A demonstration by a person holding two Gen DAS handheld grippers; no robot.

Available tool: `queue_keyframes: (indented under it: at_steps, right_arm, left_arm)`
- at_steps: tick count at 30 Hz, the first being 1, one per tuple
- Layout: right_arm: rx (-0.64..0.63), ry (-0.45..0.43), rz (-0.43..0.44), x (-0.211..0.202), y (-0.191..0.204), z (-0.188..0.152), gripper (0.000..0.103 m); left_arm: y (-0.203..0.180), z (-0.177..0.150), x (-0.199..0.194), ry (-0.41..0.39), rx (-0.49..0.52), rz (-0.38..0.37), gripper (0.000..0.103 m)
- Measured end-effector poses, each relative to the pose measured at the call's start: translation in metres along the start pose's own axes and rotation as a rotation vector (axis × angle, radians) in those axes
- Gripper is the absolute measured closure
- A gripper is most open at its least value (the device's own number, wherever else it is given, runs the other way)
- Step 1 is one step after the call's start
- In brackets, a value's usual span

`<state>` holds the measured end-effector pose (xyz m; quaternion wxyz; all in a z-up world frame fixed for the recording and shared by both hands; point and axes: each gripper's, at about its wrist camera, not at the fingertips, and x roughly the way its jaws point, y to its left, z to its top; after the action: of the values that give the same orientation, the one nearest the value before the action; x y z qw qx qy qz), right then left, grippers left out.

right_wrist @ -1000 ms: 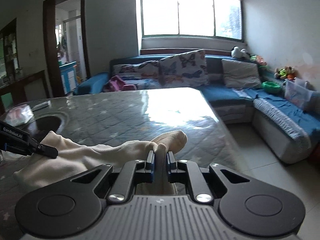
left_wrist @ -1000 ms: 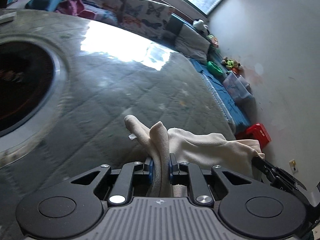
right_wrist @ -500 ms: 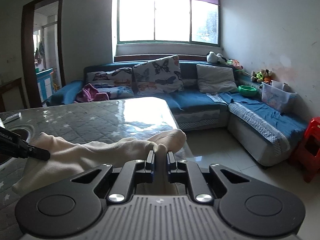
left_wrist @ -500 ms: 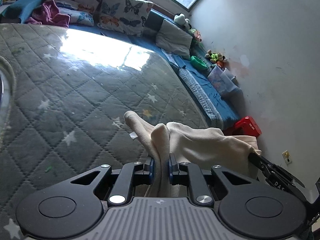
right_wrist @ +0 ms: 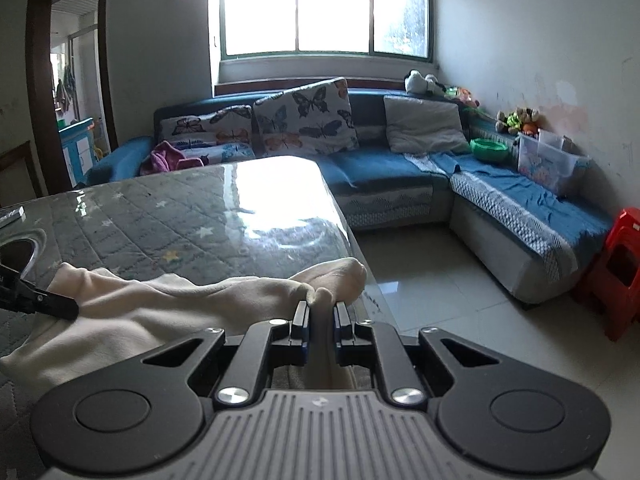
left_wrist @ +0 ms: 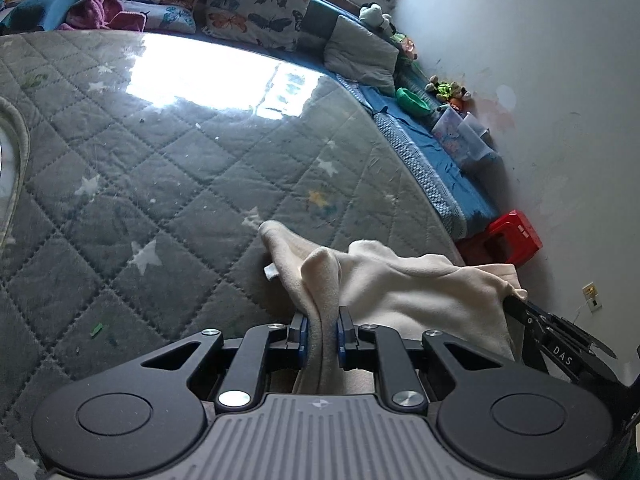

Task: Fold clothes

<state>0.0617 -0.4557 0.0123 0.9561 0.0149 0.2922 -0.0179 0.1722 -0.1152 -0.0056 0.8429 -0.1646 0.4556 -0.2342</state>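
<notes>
A cream fleece garment (left_wrist: 416,288) lies bunched on the grey quilted table cover (left_wrist: 168,184), near the table's right edge. My left gripper (left_wrist: 322,326) is shut on one pinched fold of it, with a corner and a small white tag sticking out ahead. In the right wrist view the same cream garment (right_wrist: 168,308) stretches left from my right gripper (right_wrist: 321,317), which is shut on another fold of it. Each gripper's black tip shows at the edge of the other view: the right gripper (left_wrist: 556,344) and the left gripper (right_wrist: 36,300).
The table edge (right_wrist: 360,256) drops to a tiled floor just right of the garment. A blue corner sofa (right_wrist: 500,200) with butterfly cushions runs behind and to the right. A red plastic stool (right_wrist: 616,268) stands by the wall. A round dark opening (right_wrist: 16,248) is set in the table at left.
Both grippers have carried the garment to the right along the table and slightly down. The round opening has slid out of the left wrist view. Both grips are unchanged.
</notes>
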Motion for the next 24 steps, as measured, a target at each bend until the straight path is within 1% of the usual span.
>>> queue_keyframes:
  at_steps: [3, 8, 14, 15, 21, 24]
  right_arm:
    - [0.009, 0.023, -0.005, 0.007, -0.002, -0.003, 0.093]
    - [0.023, 0.057, -0.012, 0.017, -0.003, -0.010, 0.092]
    - [0.044, 0.087, -0.024, 0.027, -0.005, -0.015, 0.089]
    - [0.046, 0.090, -0.026, 0.029, -0.006, -0.015, 0.088]
    - [0.056, 0.080, -0.038, 0.025, -0.009, -0.014, 0.086]
    - [0.060, 0.068, -0.039, 0.021, -0.009, -0.013, 0.085]
  left_arm:
    - [0.002, -0.001, 0.002, 0.008, 0.003, 0.006, 0.087]
    - [0.004, -0.003, 0.005, 0.017, 0.008, 0.023, 0.083]
    - [-0.001, -0.002, 0.004, 0.007, 0.038, 0.051, 0.078]
    - [-0.002, -0.002, 0.003, 0.003, 0.045, 0.057, 0.075]
    - [-0.004, 0.000, 0.001, -0.022, 0.068, 0.100, 0.064]
    - [-0.005, 0.001, 0.000, -0.034, 0.086, 0.122, 0.064]
